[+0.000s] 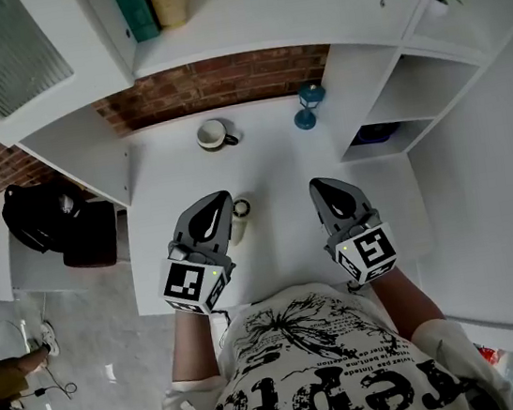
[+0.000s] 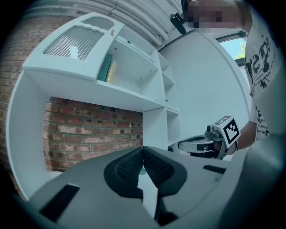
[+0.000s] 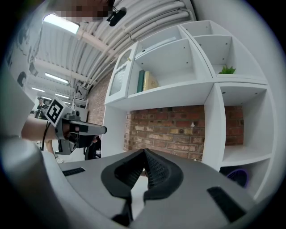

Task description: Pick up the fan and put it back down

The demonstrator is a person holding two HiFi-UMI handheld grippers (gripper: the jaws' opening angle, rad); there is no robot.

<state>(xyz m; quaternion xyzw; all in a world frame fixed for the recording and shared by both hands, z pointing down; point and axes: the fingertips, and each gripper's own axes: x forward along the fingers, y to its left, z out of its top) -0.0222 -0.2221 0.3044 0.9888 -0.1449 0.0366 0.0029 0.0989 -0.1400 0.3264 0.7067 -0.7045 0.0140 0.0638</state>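
i have both grippers over the near part of the white counter (image 1: 270, 164). the left gripper (image 1: 221, 196) has its jaws pressed together with nothing between them, and the right gripper (image 1: 316, 184) is the same. further back stand a mug (image 1: 215, 135) and a blue hourglass (image 1: 308, 107). the purple fan (image 1: 374, 133) sits in the low shelf cubby at the right, well apart from both.

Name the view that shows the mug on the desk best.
The head view: the mug sits in full sight on the white desk. The two gripper views show almost nothing of the desk top, and no mug can be made out in them.
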